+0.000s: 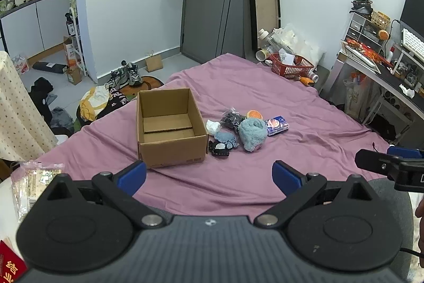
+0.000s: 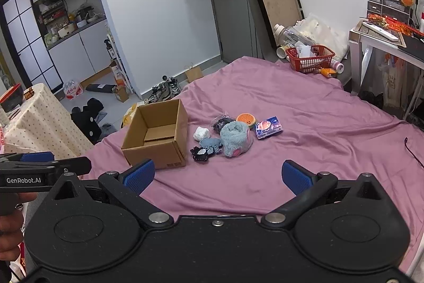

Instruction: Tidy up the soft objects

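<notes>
On purple bedsheet point(image 1: 265, 86): open box point(image 1: 169, 127) upright, nothing inside. Just right of box, soft pile: blue towel point(image 1: 252, 133) largest, touching dark bag point(image 1: 232, 119), orange sponge point(image 1: 254, 114) behind, tissue pack point(image 1: 277, 126) at right, blue cloth point(image 1: 225, 137), black pouch point(image 1: 219, 148), white wad point(image 1: 213, 126) beside box. Left gripper point(image 1: 209, 175) spread wide, holding nothing, near sheet edge. Right gripper point(image 2: 218, 175) likewise wide, holding nothing.
</notes>
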The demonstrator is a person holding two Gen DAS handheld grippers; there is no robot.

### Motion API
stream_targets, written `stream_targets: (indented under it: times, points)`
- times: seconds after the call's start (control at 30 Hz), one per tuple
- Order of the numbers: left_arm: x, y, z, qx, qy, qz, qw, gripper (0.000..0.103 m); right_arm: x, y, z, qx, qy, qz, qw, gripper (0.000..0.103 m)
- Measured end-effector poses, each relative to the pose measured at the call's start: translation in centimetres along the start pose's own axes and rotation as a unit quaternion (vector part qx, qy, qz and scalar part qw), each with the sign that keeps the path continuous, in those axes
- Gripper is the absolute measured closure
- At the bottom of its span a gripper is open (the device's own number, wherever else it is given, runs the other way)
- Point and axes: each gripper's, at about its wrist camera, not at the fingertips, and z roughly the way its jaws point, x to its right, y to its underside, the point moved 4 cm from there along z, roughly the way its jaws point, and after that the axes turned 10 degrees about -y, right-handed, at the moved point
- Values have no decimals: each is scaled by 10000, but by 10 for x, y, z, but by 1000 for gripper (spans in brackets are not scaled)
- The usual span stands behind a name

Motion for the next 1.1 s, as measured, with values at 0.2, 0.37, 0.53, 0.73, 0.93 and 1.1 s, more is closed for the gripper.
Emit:
stream_targets:
  times: [0.2, 0.37, 0.53, 0.73, 0.93, 1.1]
  points:
    - [0, 2, 1, -8, 5, 4, 10000, 3, -1, 0, -1, 24, -10, -20, 10000, 0]
    - [1, 4, 1, 10, 38, -31, 10000, 3, 1, 0, -3, 39, 10, -1, 10000, 0]
    - [1, 4, 1, 8, 37, -24, 10000, 3, 1, 0, -3, 47, 45, 8, 10000, 0]
    - [1, 4, 0, 34, 40, -17, 10000, 3, -1, -2, -7, 52, -10, -22, 10000, 0]
    - [2, 3, -2, 59, 51, 17, 10000, 3, -1, -1, -6, 36, -28, -35, 10000, 0]
    - [2, 3, -2, 66, 37, 16, 10000, 3, -2, -3, -6, 42, -57, -44, 10000, 0]
